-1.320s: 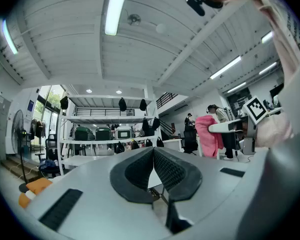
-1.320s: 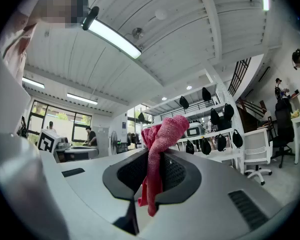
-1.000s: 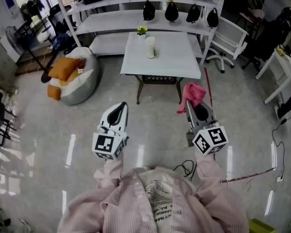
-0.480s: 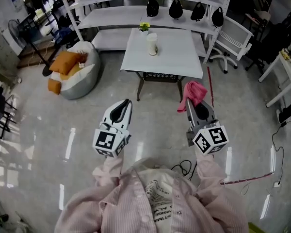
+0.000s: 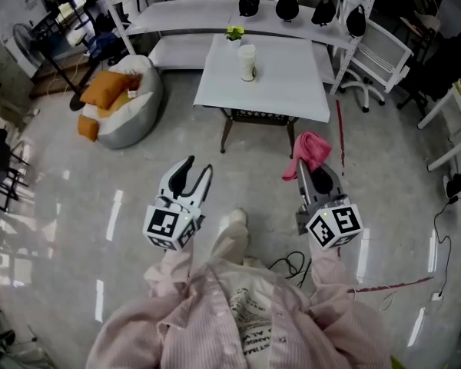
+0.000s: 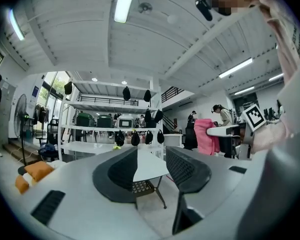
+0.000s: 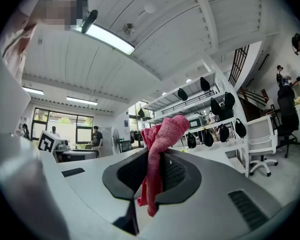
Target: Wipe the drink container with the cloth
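A: What is new?

B: The left gripper has just been opening its jaws; a second ago they were pressed together, now they stand spread with nothing between them, only the table showing through the gap.

A: And the other?

B: The right gripper pinches the cloth; it bunches above the jaws and hangs below them.

A: Where is the cup?

B: The cup stands upright on the table toward its far edge, just beside a small plant; it is well apart from both grippers. The table sits nearer in the head view than a second ago, and a shoe now shows ahead of the body; I judge the person is walking up.

A: So for the task?

B: Approach only; no wiping yet. The spread left jaws look ready to steady the cup while the cloth rubs it.

A: Room to move?

B: The floor up to the table's near edge is bare; a beanbag lies off left, a chair off right, a red rod leans by the right corner; the rack stands close behind the table. Cables lie by the feet; they could snag a step.
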### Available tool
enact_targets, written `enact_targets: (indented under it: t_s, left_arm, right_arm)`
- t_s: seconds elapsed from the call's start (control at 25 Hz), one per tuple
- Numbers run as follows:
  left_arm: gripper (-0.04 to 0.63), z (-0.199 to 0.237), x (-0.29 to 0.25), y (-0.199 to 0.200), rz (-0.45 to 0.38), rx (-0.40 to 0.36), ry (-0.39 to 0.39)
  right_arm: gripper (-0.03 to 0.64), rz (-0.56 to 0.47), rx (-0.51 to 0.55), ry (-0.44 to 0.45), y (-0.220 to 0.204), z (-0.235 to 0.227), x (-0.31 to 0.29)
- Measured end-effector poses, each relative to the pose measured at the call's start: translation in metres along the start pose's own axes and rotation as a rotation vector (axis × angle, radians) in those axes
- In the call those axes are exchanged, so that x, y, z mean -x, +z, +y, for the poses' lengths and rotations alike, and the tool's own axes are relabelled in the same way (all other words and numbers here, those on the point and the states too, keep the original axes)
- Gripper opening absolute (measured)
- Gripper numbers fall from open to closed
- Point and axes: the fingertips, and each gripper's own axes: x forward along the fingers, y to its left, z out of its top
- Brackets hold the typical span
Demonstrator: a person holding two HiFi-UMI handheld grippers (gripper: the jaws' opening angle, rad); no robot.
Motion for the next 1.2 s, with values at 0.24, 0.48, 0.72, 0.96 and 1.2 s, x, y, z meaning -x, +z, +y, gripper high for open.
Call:
enact_targets:
  t_s: [0.24,0.48,0.72,0.96,1.2]
  left_arm:
    - [0.255,0.033,-0.035,-0.014,0.011,0.039,0.017]
    - [0.27,0.071,-0.087,-0.022,0.03,0.06,0.027]
    - [0.298,0.1,-0.144,-0.024,0.034,0.072,-0.016]
    - [0.311,0.13,-0.195,-0.033,0.057,0.094,-0.042]
    - [0.313,0.157,-0.242,-0.034,0.06,0.087,-0.082]
  right_arm:
    - [0.04,0.026,-0.011,-0.002,-0.014,-0.021,-0.042]
    - [0.04,0.041,-0.015,-0.013,-0.018,-0.052,-0.098]
    - [0.04,0.053,-0.023,-0.034,-0.019,-0.081,-0.15]
    - [0.04,0.065,-0.036,-0.053,-0.029,-0.105,-0.196]
    - [0.04,0.069,-0.03,-0.087,-0.032,-0.127,-0.237]
